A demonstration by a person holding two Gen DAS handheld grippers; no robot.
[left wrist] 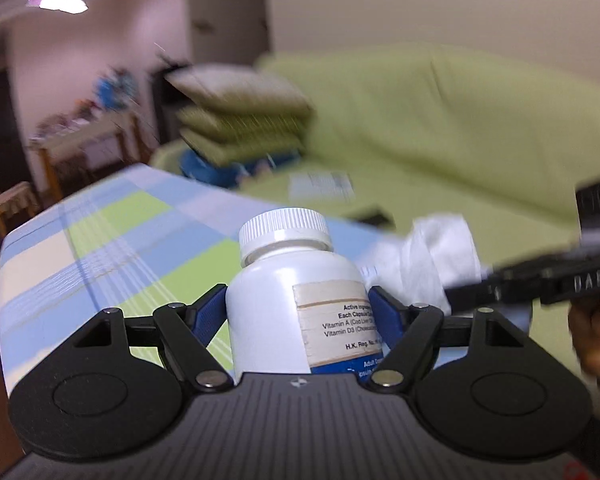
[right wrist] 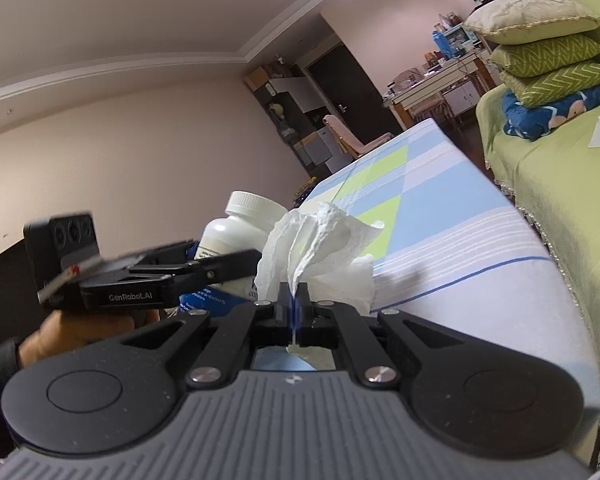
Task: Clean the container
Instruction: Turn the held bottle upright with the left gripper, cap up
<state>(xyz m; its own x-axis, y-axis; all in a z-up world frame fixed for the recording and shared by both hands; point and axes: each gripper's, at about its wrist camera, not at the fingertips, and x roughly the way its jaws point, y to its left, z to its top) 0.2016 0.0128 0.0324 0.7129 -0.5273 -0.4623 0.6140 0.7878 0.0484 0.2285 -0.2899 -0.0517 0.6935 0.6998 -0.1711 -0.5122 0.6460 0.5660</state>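
Left wrist view: white pill bottle (left wrist: 276, 300) upright between the blue pads (left wrist: 206, 312) of the left gripper (left wrist: 296, 312), clamped at the shoulder, ribbed cap (left wrist: 284, 230) on and pointing up, label facing right of centre. Long axis vertical, roughly square to the line of the fingers. Held just above, or perhaps resting on, the checked tablecloth (left wrist: 120, 248); cannot tell which, base hidden behind the gripper body.

Crumpled white tissue (left wrist: 428, 264) just beside the bottle on its right, at shoulder height, touching or all but touching the plastic near the label's top edge. Carried by the right gripper (left wrist: 460, 296), entering from the right edge, fingers pointing left toward the bottle.

Right wrist view: right gripper (right wrist: 294, 296) fully closed, pinching the tissue (right wrist: 320, 248) by a twisted stem, the bulk flaring out ahead of the tips. Bottle (right wrist: 240, 228) lying up and to the left of the wad, partly hidden behind it and behind the left gripper (right wrist: 204, 268), tilted in this fisheye view.

Judgement: wiping under way or about to start. Next stroke likely leftward and around the bottle's side, so the tissue must stay pressed against the wall while the left grip resists the push. Main risk: bottle twisting in the pads.
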